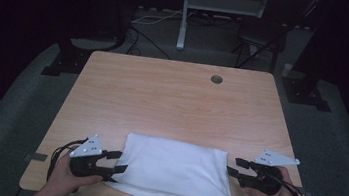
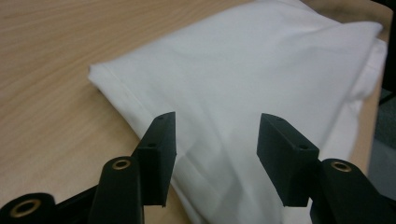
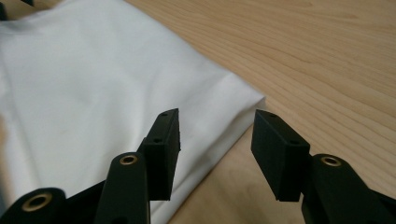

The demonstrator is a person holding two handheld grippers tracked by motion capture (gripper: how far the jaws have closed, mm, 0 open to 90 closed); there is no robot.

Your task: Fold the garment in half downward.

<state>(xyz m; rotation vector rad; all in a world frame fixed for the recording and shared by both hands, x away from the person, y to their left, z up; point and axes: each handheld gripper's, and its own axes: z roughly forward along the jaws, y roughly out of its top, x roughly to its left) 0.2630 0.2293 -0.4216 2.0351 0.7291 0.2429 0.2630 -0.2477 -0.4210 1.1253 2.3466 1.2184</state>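
Observation:
A folded white cloth (image 1: 176, 171) lies flat near the front edge of the wooden table (image 1: 172, 102). My left gripper (image 1: 118, 160) stands open at the cloth's left edge, a hand holding it. In the left gripper view the cloth (image 2: 243, 70) lies under and between the spread jaws of the left gripper (image 2: 215, 123), which grip nothing. My right gripper (image 1: 233, 166) stands open at the cloth's right edge. In the right gripper view the right gripper (image 3: 215, 119) straddles the folded edge of the cloth (image 3: 93, 84), one jaw over the fabric and one over bare wood.
A round cable hole (image 1: 216, 79) sits near the table's far edge. Behind the table stand a white desk leg (image 1: 184, 18) and a dark chair (image 1: 260, 38) on grey floor. The cloth's front edge lies close to the table's front edge.

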